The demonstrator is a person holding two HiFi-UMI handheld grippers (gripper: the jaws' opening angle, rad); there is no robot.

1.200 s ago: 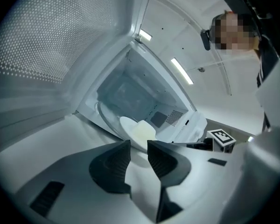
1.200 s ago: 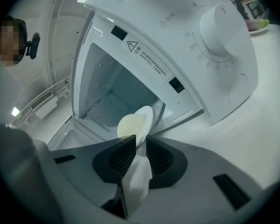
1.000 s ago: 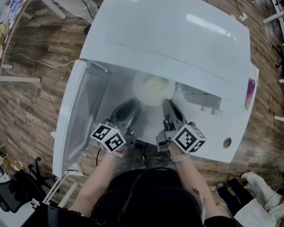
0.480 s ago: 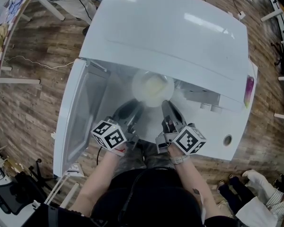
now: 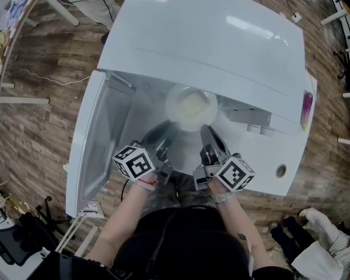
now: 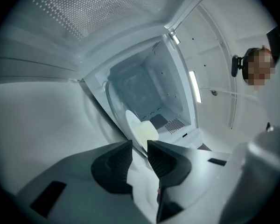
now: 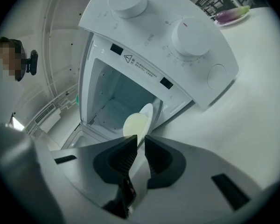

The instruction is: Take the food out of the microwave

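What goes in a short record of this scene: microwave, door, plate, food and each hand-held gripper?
microwave: white
door: open, swung left
plate: white, at the opening
food: pale yellow, on plate
left hand-held gripper: shut on plate rim
right hand-held gripper: shut on plate rim

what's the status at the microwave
Left claw and right claw both shut on plate rim. Plate with food at microwave mouth, door open. Nothing in the way.
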